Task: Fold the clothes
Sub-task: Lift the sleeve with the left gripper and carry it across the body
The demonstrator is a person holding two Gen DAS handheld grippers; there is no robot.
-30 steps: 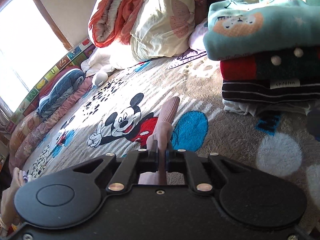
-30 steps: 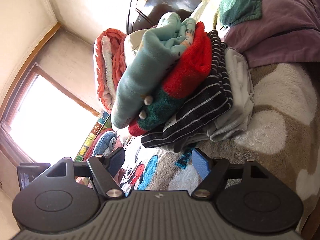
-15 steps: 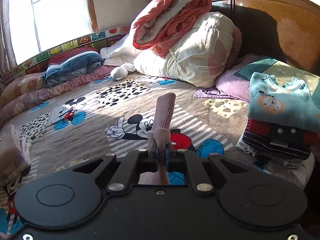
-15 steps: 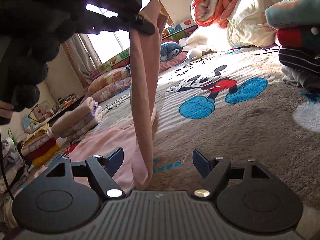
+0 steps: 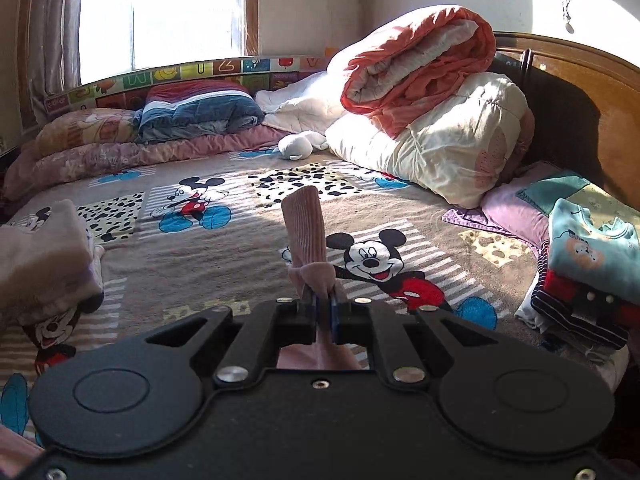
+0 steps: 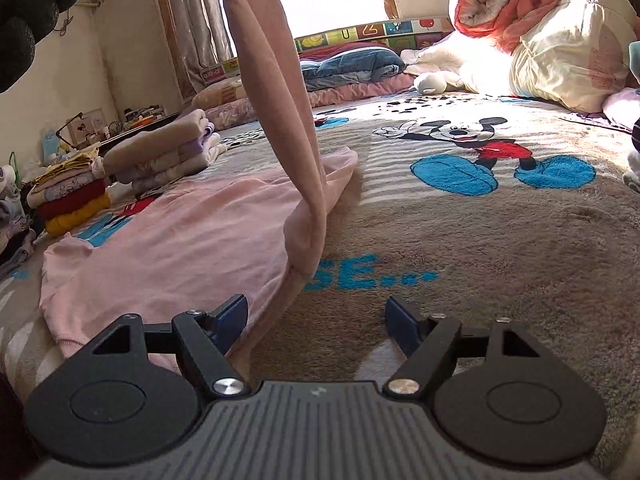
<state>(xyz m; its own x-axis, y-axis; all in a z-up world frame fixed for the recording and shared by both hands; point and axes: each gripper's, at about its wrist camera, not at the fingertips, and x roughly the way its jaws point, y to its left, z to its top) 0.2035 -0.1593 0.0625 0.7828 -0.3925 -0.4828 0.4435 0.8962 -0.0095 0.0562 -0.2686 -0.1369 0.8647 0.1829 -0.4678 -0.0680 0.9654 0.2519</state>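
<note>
The left gripper (image 5: 323,307) is clamped on the cuff of the pink top (image 6: 168,248), holding its sleeve (image 6: 280,92) up over the body, which lies flat on the Mickey Mouse blanket (image 6: 500,240); the right gripper (image 6: 316,316) hangs spread wide and empty just beside the top's near edge. Folded stacks (image 6: 160,152) on the bed suggest much is done, yet this top looks barely begun, its sleeves and body unfolded. Readable writing is scant: blue "SE..." on the blanket and stray letters on the alphabet border (image 5: 180,76)
</note>
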